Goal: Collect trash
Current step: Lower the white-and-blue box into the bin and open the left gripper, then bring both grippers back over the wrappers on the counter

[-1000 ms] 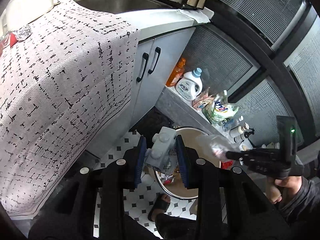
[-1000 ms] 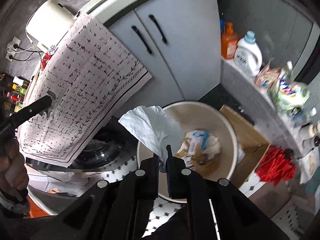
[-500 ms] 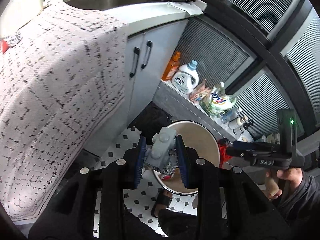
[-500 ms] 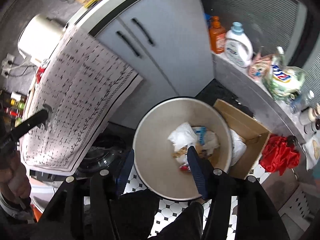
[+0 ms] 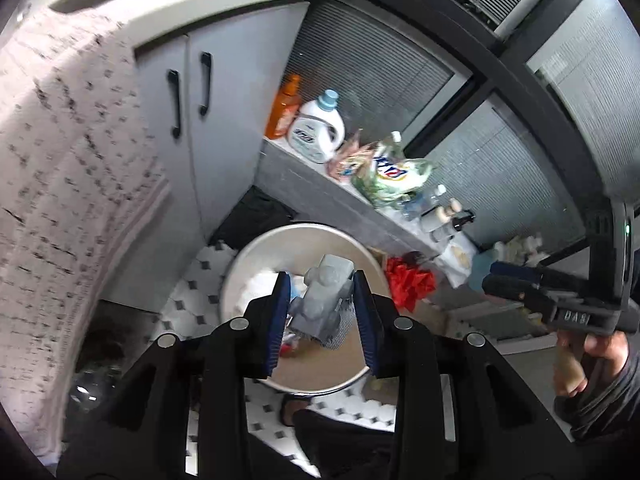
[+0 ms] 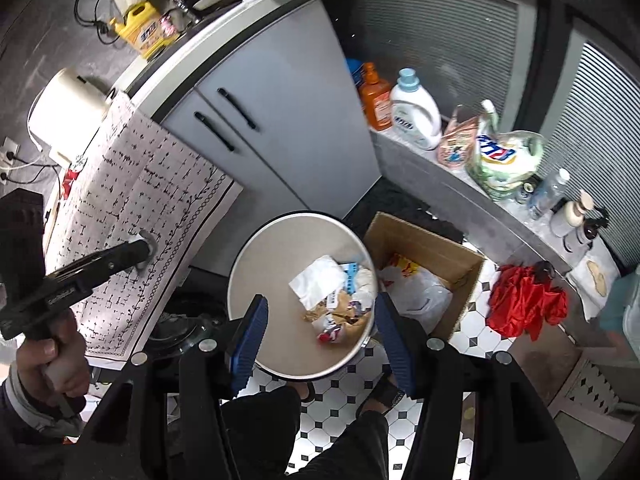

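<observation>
Over the round trash bin (image 5: 256, 268) on the tiled floor, I have the left gripper (image 5: 320, 312) closed on a grey moulded piece of trash (image 5: 322, 300), its blue pads pressing both sides; the piece hangs above the bin's open mouth, not inside it. My right gripper (image 6: 318, 330) hangs over the same bin with its jaws spread wide and nothing between them. Through that gap I see the bin's contents: a crumpled white tissue (image 6: 316, 284) on top of mixed wrappers and paper scraps (image 6: 340, 312) piled toward the right-hand wall of the bin. Just beside the bin's right rim stands an open cardboard box (image 6: 424, 240) with a white plastic bag in it, and past that a red cloth (image 6: 524, 300) lies at the foot of the grey ledge (image 6: 460, 192). On the ledge stand an orange bottle (image 6: 374, 98) and a white detergent jug (image 6: 414, 114). A patterned cloth (image 6: 136, 208) drapes off the counter edge left of the grey cabinet doors (image 6: 256, 120).
</observation>
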Action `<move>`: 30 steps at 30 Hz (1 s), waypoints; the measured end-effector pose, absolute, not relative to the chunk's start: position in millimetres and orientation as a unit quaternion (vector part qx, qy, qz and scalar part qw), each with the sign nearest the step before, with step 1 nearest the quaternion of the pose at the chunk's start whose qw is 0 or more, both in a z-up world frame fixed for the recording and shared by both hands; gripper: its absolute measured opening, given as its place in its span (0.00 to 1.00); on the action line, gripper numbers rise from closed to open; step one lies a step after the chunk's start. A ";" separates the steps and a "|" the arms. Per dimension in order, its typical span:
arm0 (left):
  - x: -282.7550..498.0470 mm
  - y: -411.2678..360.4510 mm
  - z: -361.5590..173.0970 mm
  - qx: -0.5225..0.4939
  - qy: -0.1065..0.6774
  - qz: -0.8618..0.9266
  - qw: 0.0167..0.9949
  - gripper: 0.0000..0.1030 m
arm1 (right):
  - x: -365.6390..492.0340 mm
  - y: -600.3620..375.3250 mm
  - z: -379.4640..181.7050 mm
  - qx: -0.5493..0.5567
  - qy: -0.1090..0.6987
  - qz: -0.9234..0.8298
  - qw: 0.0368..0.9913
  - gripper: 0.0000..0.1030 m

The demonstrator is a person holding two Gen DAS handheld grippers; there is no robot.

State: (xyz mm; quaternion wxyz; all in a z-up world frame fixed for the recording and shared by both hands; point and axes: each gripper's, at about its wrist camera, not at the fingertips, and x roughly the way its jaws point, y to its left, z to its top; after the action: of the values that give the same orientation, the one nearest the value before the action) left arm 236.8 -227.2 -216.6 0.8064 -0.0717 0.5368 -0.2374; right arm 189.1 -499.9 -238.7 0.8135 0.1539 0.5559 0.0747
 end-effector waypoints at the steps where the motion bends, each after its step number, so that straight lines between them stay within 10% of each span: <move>1: 238.1 -229.4 -218.3 -0.078 0.536 -0.230 0.809 0.55 | 185.6 -503.6 -237.4 0.155 0.554 0.072 0.815 0.54; 14: 244.5 -189.2 -188.4 -0.111 0.501 -0.171 0.841 0.80 | 187.5 -500.9 -231.6 0.156 0.545 0.087 0.819 0.57; 30: 243.8 -41.7 -133.9 -0.153 0.435 -0.044 0.887 0.85 | 253.7 -371.2 -177.1 0.094 0.496 0.185 0.843 0.78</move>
State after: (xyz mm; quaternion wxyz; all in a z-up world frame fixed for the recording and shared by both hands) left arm 243.8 -41.7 -133.9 0.8865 -0.1526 0.4345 -0.0443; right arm 253.7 -371.2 -177.1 0.8434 0.0936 0.4955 0.1852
